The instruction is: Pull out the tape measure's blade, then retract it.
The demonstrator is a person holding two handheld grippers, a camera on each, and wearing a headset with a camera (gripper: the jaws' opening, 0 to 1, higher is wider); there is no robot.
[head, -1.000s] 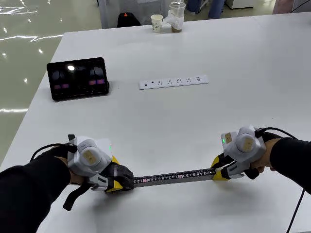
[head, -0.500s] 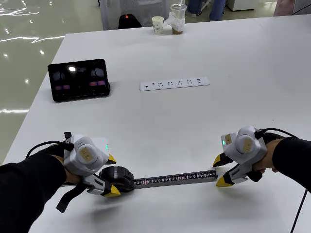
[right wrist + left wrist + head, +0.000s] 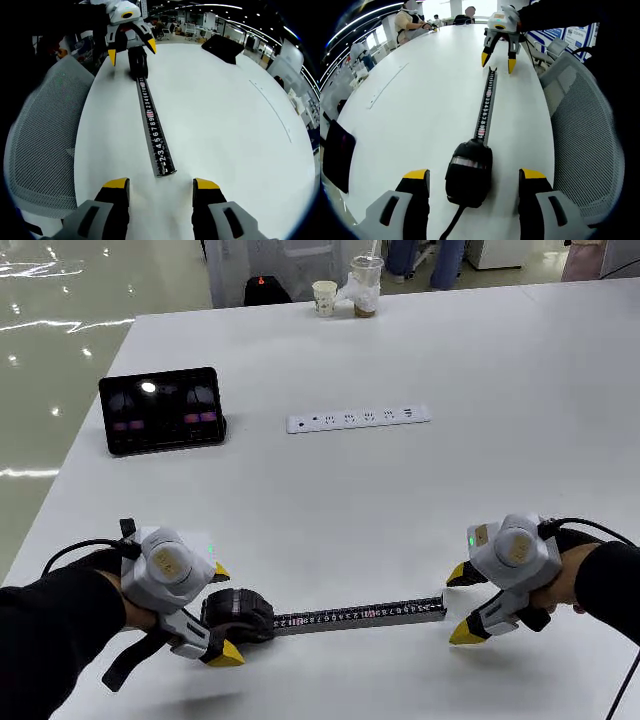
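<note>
On the near part of the white table (image 3: 400, 500), the tape measure's black case (image 3: 238, 614) is lying at the left between the two yellow-tipped jaws of the left gripper (image 3: 223, 612). Those jaws are standing apart; in the left gripper view a gap is showing on each side of the case, so they are not clamping it. The blade (image 3: 360, 616) is lying flat on the table, pulled out of the case and running to the right, its numbers facing up. Its free end is resting just in front of the right gripper (image 3: 460, 604), whose jaws are also standing apart, holding nothing and not touching the blade. A gloved hand is gripping each tool, with black sleeves reaching in from the near corners.

Farther back on the left, a dark tablet (image 3: 162, 408) is sitting propped with its screen lit. A white power strip (image 3: 358, 418) is lying near the middle of the table. At the far edge a paper cup (image 3: 323, 287) and a clear plastic cup (image 3: 365, 275) are standing close together. A grey mesh chair (image 3: 585, 130) is showing beside the near edge in both gripper views.
</note>
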